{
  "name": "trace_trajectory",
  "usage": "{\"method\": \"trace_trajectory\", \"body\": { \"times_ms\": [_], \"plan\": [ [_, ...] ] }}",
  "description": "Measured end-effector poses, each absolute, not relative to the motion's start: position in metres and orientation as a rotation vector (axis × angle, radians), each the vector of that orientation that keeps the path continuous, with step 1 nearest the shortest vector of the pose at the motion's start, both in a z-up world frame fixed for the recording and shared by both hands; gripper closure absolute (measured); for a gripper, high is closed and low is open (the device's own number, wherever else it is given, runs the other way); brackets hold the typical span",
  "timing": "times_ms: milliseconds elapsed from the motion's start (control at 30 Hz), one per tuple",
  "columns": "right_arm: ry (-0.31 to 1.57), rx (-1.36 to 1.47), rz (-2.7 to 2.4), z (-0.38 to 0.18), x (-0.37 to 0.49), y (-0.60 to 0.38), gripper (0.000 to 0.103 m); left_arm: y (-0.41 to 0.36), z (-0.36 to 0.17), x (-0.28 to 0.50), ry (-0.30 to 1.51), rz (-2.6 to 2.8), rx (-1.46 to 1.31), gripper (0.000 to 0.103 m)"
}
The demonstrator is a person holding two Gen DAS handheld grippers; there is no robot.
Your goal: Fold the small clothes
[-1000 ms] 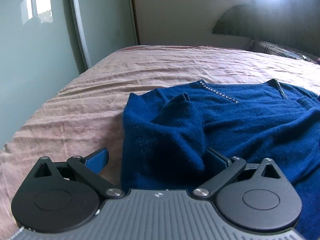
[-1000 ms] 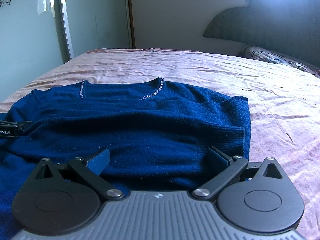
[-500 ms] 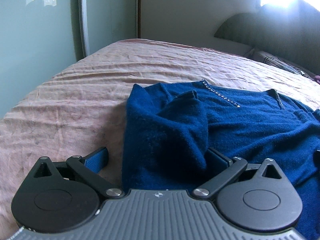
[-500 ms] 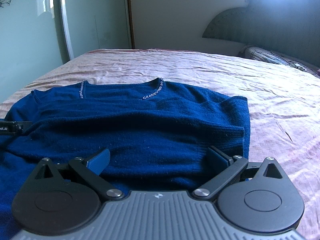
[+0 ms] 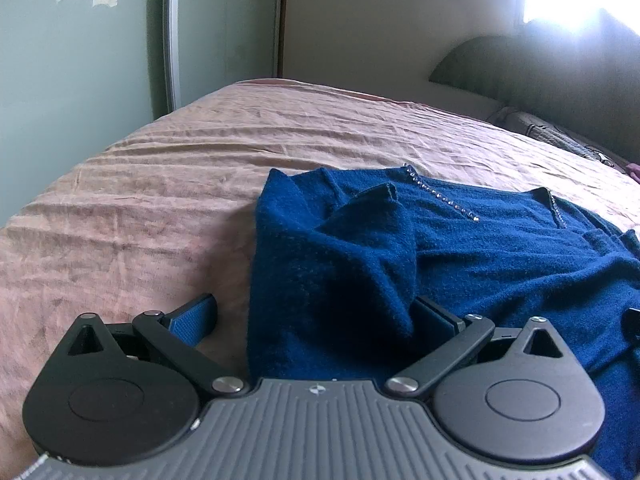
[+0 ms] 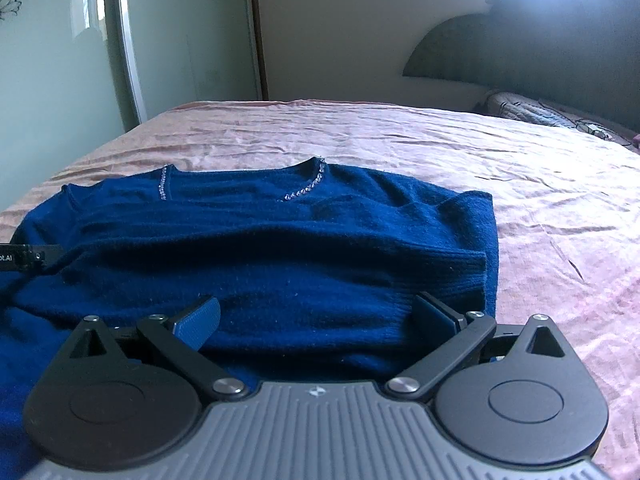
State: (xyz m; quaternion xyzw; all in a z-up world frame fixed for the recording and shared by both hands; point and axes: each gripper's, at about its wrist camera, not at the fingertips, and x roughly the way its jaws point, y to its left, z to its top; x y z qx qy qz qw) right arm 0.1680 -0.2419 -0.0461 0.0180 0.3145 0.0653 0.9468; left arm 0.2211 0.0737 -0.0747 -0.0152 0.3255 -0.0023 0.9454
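Note:
A dark blue knit sweater [image 5: 480, 248] with a beaded neckline lies on the pink bed, sleeves folded in over the body. It also shows in the right wrist view [image 6: 280, 248]. My left gripper [image 5: 316, 320] is open over the sweater's left edge, where a folded sleeve bunches up between its fingers. My right gripper [image 6: 316, 316] is open, low over the folded right sleeve and hem. The tip of the left gripper [image 6: 24, 257] shows at the far left of the right wrist view.
The pink wrinkled bedsheet [image 5: 140, 208] spreads around the sweater. A dark headboard [image 6: 540, 48] and a patterned pillow [image 6: 532, 110] are at the far right. A glass wardrobe door [image 6: 60, 80] stands to the left of the bed.
The left gripper's view has tilted and shifted, so the sweater sits lower and further right in it. The right gripper has stayed nearly still. Both remain open.

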Motion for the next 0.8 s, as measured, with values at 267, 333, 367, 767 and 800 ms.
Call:
{"method": "trace_trajectory", "body": {
  "times_ms": [267, 333, 367, 767, 800],
  "plan": [
    [0.652, 0.013, 0.082, -0.045, 0.157, -0.234, 0.000, 0.073, -0.075, 0.221, 0.667, 0.001, -0.023, 0.000],
    [0.654, 0.005, 0.052, -0.044, 0.149, -0.229, 0.000, 0.073, -0.073, 0.220, 0.674, 0.002, -0.012, 0.000],
    [0.659, 0.002, 0.043, -0.043, 0.145, -0.227, 0.000, 0.073, -0.071, 0.218, 0.679, 0.013, -0.006, 0.000],
    [0.663, 0.067, -0.023, -0.042, 0.094, -0.227, 0.000, 0.034, -0.045, 0.165, 0.665, 0.000, 0.183, 0.000],
    [0.662, 0.065, -0.024, -0.042, 0.090, -0.226, 0.000, 0.030, -0.045, 0.160, 0.666, -0.007, 0.196, 0.000]
  ]
}}
